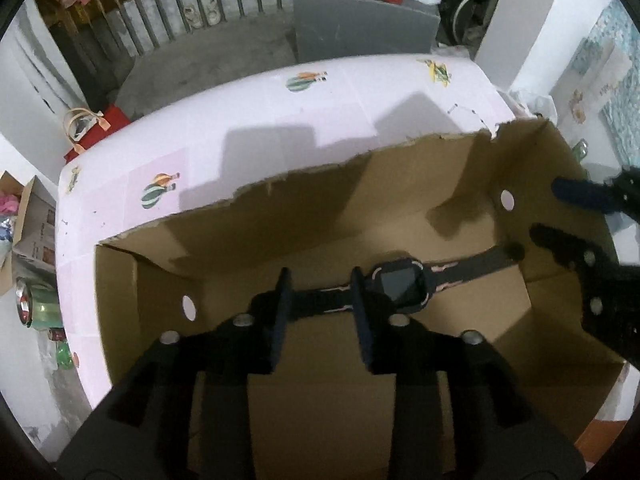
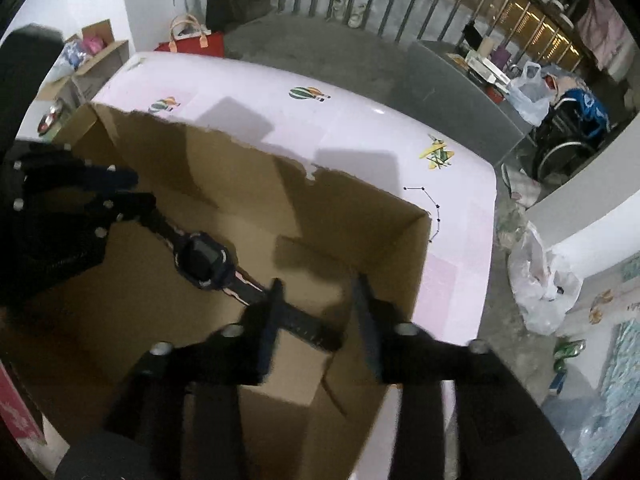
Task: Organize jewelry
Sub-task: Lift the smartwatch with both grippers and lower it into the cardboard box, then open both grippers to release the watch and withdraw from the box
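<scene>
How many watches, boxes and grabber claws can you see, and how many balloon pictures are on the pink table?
Watch: 1
Cardboard box: 1
Grippers: 2, left gripper and right gripper
Balloon pictures on the pink table: 2
Total: 6

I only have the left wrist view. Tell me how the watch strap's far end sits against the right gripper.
Observer: In the right wrist view the watch strap's end lies between the right gripper's fingers. The jaws stand apart and are not pinching it.
Operator: Trace the dark chain behind the box wall. I only see a bit of it.
Observer: The chain lies outside the box on the pink cover. It runs toward the box's far right corner, then bends down alongside that corner.
</scene>
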Demonstrator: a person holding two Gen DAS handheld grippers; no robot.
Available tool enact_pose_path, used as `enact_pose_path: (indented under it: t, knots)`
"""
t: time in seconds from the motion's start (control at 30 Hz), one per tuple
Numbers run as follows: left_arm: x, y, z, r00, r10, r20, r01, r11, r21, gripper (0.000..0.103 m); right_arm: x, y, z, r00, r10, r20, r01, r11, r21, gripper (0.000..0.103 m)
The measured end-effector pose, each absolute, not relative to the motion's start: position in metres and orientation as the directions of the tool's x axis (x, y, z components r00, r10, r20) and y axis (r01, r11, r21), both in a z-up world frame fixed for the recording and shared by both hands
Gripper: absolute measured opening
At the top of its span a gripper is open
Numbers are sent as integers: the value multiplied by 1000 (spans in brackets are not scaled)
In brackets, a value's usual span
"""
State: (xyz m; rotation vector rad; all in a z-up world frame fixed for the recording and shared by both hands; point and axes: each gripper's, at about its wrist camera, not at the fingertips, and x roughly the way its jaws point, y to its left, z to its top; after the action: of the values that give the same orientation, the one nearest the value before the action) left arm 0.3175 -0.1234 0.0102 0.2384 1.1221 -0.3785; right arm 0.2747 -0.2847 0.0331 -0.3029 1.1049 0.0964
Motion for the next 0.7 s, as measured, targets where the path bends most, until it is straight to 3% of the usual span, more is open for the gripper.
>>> enact_pose_path:
  t: [0.1,0.2,0.4,0.57,0.7]
  knots:
    - [312,-120,20,406,-189,-894,395,918,-14,38,263,-283,40,478,-95,-873,-233,945,-231,47]
    - [300,-111,37,451,-221,-865,395,918,-29,43,245,-284,56,541,-80,-837,-232,943,-240,48]
    - [233,-61,86,597,-281,-751,392,920,-33,62,172,-303,104,683,133,-718,-254,965,-62,48]
    - [146,-3,101,685,-288,-670,347,937,-49,66,94,-298,109,751,265,-605,-322,947,14,48]
    - [95,25,86,723,-270,-636,292,954,-72,67,52,-282,92,753,336,-566,-362,930,70,48]
